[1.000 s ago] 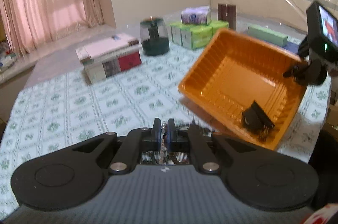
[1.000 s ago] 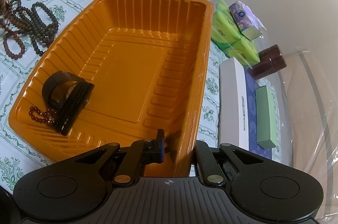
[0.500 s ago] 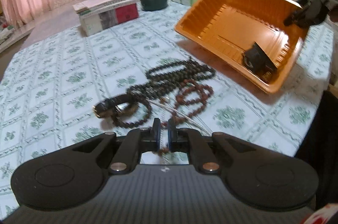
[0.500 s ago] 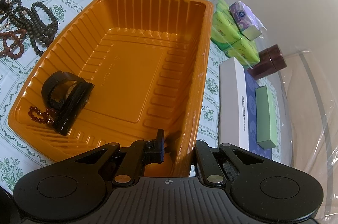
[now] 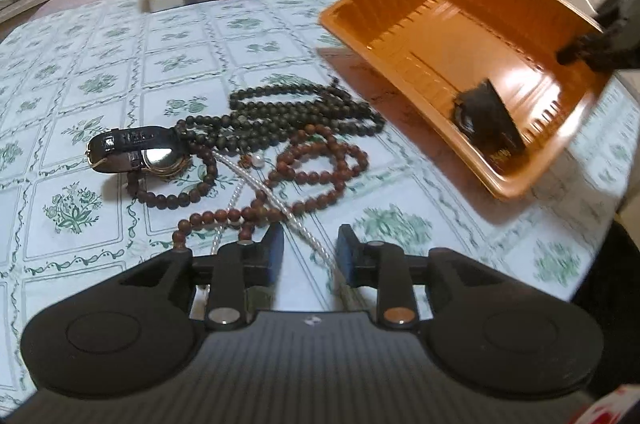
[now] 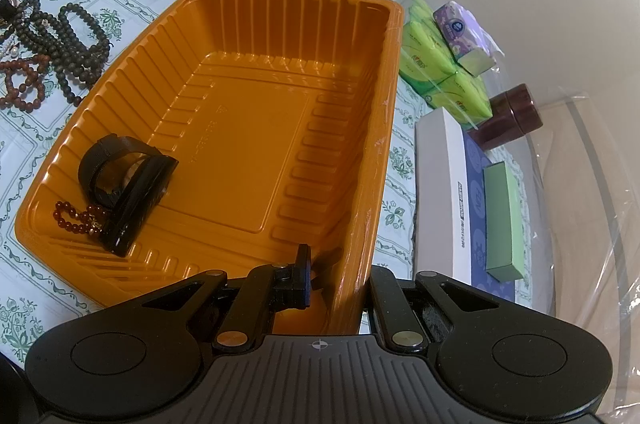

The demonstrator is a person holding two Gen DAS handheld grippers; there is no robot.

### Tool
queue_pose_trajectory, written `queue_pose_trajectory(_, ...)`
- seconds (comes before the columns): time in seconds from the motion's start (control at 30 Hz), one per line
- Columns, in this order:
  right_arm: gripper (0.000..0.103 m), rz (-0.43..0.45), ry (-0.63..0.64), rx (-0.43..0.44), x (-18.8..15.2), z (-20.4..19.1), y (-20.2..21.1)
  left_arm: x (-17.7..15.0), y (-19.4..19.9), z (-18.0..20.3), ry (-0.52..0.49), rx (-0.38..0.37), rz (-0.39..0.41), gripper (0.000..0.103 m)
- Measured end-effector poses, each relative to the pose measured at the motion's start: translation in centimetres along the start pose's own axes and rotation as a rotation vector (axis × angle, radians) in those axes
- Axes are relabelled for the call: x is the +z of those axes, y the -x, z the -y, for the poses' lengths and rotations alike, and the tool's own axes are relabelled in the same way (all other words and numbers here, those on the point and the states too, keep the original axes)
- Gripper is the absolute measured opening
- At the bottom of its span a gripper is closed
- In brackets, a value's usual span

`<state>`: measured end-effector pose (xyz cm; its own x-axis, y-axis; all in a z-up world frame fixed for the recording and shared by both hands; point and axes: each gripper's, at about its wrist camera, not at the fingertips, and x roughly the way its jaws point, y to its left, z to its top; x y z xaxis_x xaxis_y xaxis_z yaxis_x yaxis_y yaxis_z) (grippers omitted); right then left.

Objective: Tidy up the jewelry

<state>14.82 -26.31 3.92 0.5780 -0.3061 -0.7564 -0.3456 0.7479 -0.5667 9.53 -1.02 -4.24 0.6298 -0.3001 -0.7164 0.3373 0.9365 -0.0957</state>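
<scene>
The left wrist camera sat behind the left gripper (image 5: pixel 309 249), low and close over the patterned tablecloth (image 5: pixel 120 64), and looked forward and downward across the bead strands (image 5: pixel 304 120) toward the boxes at the far edge. The right wrist camera sat behind the right gripper (image 6: pixel 334 274), angled down at close range into the orange tray (image 6: pixel 256 128) (wall and shelf items lay beyond). Both views shared the tray, the bead strands and the tablecloth.
</scene>
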Motion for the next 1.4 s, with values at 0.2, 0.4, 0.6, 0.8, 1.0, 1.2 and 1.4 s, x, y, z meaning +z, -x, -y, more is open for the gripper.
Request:
queue_pose_trajectory(0.2,0.009,0.000,-0.001,-0.001,0.0,0.0,0.0,0.3,-0.2,-0.1,0.006,0.034,0.006,0.002)
queue_pose_trajectory(0.4,0.009,0.001,0.001,-0.002,0.0,0.1,0.0,1.2,3.6,-1.6,-0.007,0.042,0.065,0.002)
queue_pose_trajectory(0.6,0.009,0.001,0.002,-0.003,0.0,0.1,-0.1,4.8,9.7,-4.2,-0.043,0.068,0.189,0.002)
queue_pose_trajectory(0.8,0.009,0.000,0.003,-0.006,0.0,-0.1,0.0,8.1,13.6,-5.6,-0.079,0.085,0.286,0.002)
queue_pose_trajectory(1.0,0.009,0.002,0.006,-0.007,0.0,0.0,-0.1,10.1,15.7,-6.1,-0.111,0.098,0.352,0.002)
queue_pose_trajectory(1.2,0.009,0.003,0.007,-0.008,-0.1,-0.1,0.0,11.5,17.1,-6.7,-0.140,0.129,0.395,0.002)
queue_pose_trajectory(1.4,0.009,0.003,0.009,-0.009,-0.1,-0.1,0.0,12.1,17.6,-8.5,-0.130,0.194,0.409,0.002)
